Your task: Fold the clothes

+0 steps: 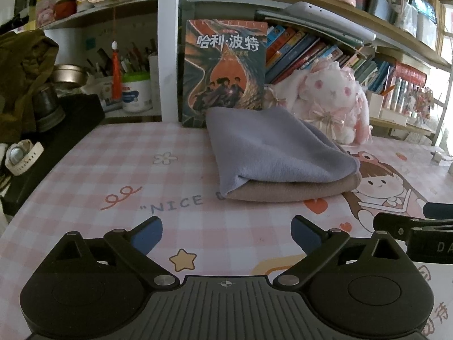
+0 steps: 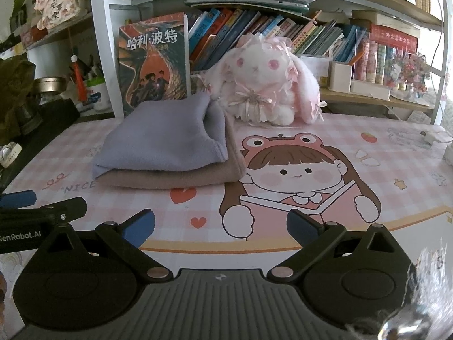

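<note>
While both tools gape empty, soft lavender fleece (image 1: 271, 147) folded atop tan fleece (image 1: 288, 191), glossy checked mat (image 1: 127, 170).

folded lavender cloth (image 1: 271, 153) – atop folded tan cloth (image 1: 291, 191)

Lilac cloth (image 1: 271, 147) soft matt fleece; tan cloth (image 1: 297, 189) same nap; bench mat (image 1: 113, 170) smooth, slight sheen; fingers (image 1: 150, 233) matt blue.
</note>
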A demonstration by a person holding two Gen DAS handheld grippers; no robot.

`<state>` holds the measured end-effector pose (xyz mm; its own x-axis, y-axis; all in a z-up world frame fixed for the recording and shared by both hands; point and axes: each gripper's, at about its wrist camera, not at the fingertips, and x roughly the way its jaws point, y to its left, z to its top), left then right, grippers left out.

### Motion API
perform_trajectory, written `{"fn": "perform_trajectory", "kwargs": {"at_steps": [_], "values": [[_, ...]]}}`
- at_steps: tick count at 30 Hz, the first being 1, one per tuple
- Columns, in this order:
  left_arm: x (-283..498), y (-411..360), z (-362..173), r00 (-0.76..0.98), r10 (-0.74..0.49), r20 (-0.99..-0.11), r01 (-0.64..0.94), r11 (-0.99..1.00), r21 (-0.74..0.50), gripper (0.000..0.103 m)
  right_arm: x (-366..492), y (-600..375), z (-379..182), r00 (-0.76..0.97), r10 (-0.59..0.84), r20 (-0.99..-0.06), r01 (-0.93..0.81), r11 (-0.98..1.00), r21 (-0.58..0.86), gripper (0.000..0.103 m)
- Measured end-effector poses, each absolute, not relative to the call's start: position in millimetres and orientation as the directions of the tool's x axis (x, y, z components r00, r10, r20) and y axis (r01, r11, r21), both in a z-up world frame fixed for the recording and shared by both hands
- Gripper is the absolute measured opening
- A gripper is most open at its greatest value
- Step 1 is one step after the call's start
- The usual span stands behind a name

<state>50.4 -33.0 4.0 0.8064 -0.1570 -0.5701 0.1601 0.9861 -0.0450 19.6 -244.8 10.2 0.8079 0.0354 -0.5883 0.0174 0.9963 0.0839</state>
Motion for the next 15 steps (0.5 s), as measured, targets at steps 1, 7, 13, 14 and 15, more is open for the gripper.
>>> {"fn": "perform_trajectory", "kwargs": {"at_steps": [1,7,13,14,15], "values": [[50.9,-32.8,4.0,0.806,-0.157,-0.571,0.159,0.986,-0.046,0.099,20.0,-244.7,9.9,0.807,0.036,-0.589,0.017,0.996,0.085,0.100],[52.6,-31.8,3.3,0.805,-0.157,-0.572,0.157,0.986,-0.051,0.099,21.3,-243.5,8.5,0.803,0.037,-0.595,0.016,0.996,0.085,0.100],[53.5,-31.6,2.9,0.804,-0.159,-0.573,0.158,0.986,-0.051,0.100,23.1,-242.8,7.5,0.799,0.038,-0.600,0.016,0.996,0.085,0.100],[53.7,-31.4,2.9,0.803,-0.159,-0.574,0.157,0.986,-0.053,0.100,23.4,-242.8,7.3,0.799,0.038,-0.601,0.016,0.996,0.085,0.100],[54.0,-31.2,2.8,0.803,-0.160,-0.575,0.157,0.986,-0.055,0.100,23.7,-242.7,7.2,0.798,0.038,-0.601,0.016,0.996,0.085,0.100]]}}
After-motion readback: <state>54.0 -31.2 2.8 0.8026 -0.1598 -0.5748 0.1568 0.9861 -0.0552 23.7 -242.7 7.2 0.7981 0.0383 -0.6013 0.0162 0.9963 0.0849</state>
